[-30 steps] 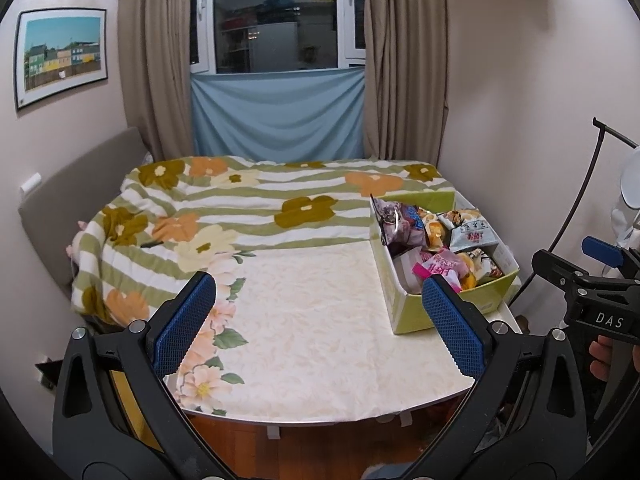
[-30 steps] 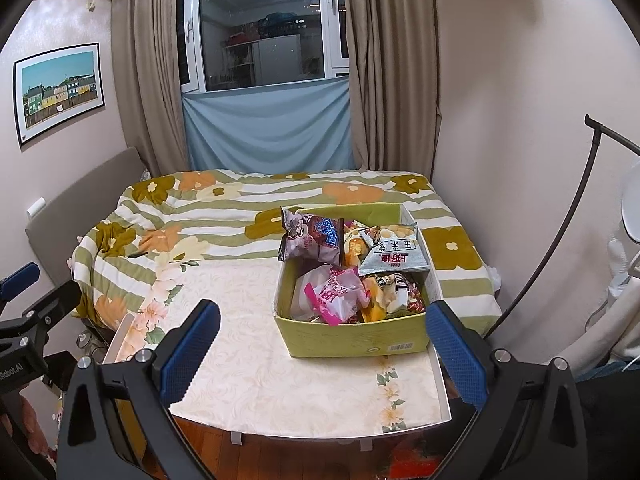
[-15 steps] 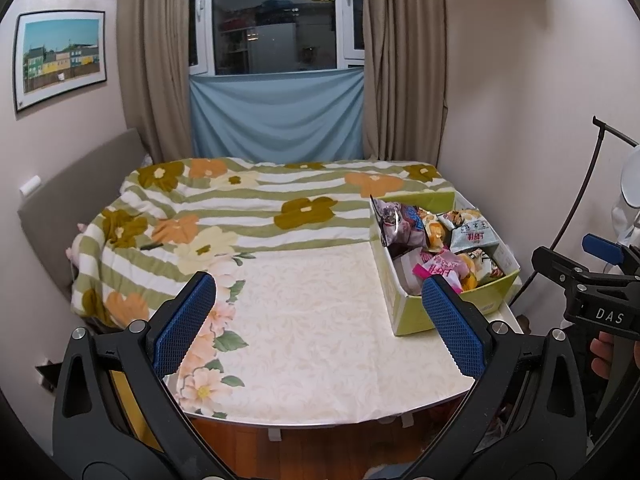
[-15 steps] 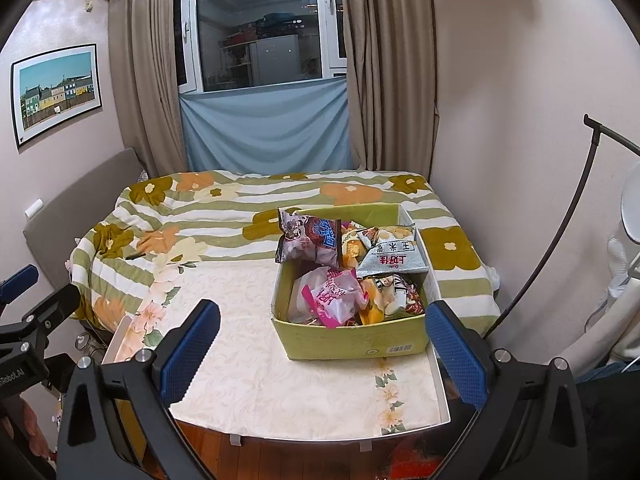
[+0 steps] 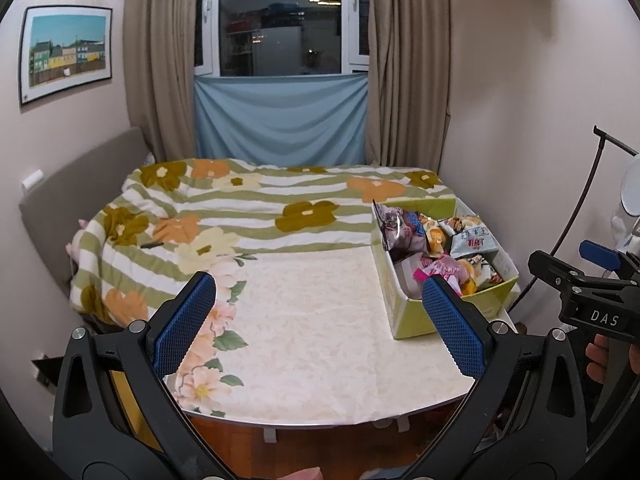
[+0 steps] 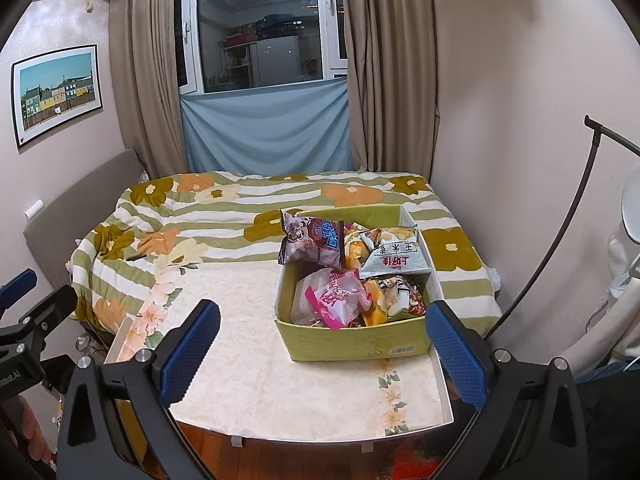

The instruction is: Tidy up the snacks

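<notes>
left hand-held gripper [image 5: 318, 322] wide open, empty | right hand-held gripper [image 6: 326, 350] wide open, empty | green cardboard box [image 6: 356, 342] of crinkly snack bags, centre-right on surface [image 6: 256, 360] | pink-white bag [image 6: 334, 300] likely light, soft, slippery: pinch sealed edge

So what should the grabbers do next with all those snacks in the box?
Probably the right gripper should move forward and down toward the pink snack packet, which lies on top near the front of the green cardboard box. Both grippers are open and hold nothing, the right one faces the box almost straight on, and the left gripper points mostly at bare table.
</notes>
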Available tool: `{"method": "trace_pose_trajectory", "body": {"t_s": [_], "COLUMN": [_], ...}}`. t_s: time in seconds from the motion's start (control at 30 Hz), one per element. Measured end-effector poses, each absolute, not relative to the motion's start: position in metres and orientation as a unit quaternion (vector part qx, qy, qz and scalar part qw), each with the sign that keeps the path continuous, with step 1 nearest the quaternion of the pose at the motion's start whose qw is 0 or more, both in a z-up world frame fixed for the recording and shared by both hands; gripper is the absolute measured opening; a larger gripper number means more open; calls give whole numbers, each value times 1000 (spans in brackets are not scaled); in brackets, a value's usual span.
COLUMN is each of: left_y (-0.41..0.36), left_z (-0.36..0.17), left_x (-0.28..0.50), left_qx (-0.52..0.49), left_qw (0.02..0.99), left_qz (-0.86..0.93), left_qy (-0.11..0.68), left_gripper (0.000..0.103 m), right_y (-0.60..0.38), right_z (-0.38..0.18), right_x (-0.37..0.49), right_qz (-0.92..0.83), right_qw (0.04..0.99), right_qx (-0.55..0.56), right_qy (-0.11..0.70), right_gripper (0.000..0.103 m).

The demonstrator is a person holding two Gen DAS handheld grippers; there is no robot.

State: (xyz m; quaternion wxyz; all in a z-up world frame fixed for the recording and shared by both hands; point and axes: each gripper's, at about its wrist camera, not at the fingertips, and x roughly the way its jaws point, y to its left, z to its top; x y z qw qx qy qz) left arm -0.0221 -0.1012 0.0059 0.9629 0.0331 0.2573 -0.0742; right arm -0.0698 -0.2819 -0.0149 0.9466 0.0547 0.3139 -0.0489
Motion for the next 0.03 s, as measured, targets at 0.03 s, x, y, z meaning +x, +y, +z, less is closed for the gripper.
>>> {"method": "trace_pose_trajectory", "body": {"t_s": [0.03], "left_y": [-102], "left_z": [6], "left_x": [-23], "left_qx": [34], "left_qw": [963], "left_qz": [-74], "left_qy": [256], "left_gripper": [102], "right_y": [-282], "right_z": [-15], "right_x": [-70], "right_qz": [-49], "right_qw": [947], "right_qx": [55], "right_qy": [314], "right_gripper": [102]}}
